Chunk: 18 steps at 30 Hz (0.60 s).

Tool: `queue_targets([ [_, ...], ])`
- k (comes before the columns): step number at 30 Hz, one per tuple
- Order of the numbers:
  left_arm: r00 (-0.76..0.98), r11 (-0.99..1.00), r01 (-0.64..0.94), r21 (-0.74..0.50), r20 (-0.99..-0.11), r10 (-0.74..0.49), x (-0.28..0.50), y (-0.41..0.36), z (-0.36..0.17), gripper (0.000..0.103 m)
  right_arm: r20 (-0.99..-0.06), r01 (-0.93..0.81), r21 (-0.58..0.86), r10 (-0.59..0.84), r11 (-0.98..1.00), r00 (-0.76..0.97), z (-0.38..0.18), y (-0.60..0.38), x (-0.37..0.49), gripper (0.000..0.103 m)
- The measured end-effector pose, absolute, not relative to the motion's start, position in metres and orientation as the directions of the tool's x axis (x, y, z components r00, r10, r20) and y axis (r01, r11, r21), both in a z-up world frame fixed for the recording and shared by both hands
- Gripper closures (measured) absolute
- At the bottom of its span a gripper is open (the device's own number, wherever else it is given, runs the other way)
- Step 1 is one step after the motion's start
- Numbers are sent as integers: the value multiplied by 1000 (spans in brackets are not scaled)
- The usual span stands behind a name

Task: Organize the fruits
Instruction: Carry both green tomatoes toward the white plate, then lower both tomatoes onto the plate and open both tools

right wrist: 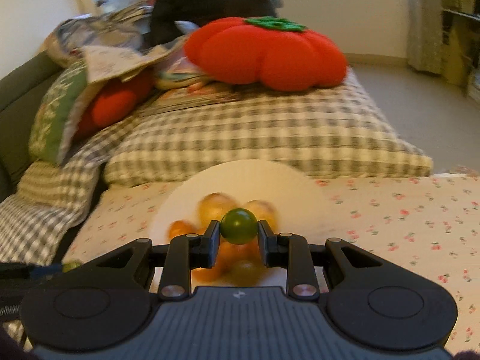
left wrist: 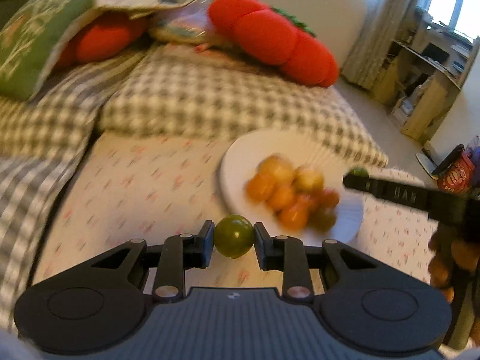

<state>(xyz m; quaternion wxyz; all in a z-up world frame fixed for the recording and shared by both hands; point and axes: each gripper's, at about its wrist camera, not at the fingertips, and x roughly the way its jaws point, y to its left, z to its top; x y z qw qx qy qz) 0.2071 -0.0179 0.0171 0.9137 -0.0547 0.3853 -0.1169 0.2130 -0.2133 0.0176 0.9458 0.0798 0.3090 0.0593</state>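
My left gripper (left wrist: 234, 237) is shut on a small green round fruit (left wrist: 233, 236), held above the flowered sheet just left of a white plate (left wrist: 240, 162). The plate holds several orange, yellow and greenish small fruits (left wrist: 282, 192), blurred by motion. My right gripper (right wrist: 239, 230) is shut on another green round fruit (right wrist: 239, 229), hovering over the near part of the same plate (right wrist: 270, 180), above the fruit pile (right wrist: 216, 207). In the left wrist view the right gripper (left wrist: 357, 177) reaches in from the right edge with its green fruit (left wrist: 359, 171) at the tip.
A checked pillow (left wrist: 228, 102) lies behind the plate. Red tomato-shaped cushions (left wrist: 270, 39) and a green cushion (left wrist: 39, 42) sit further back. The flowered sheet (right wrist: 405, 225) spreads to the right. A wooden shelf (left wrist: 432, 84) stands across the floor.
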Motion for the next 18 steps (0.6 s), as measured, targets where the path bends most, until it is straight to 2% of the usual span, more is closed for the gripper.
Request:
queue_targets([
  [4,719,960,163,-226,-639,-273,243,-32,20,84,-580,-34,202,147,979,801,12,-229,225,79],
  [8,710,961,151,-230,-652,-268,275,-41,9,84,-592,-46,196,155,980,790,5,-230,238,79],
  [18,699,946,139,-293,-648,-303,320,-44,-22,84,-578,-62,318,246,946,778,-10,-226,281,79],
])
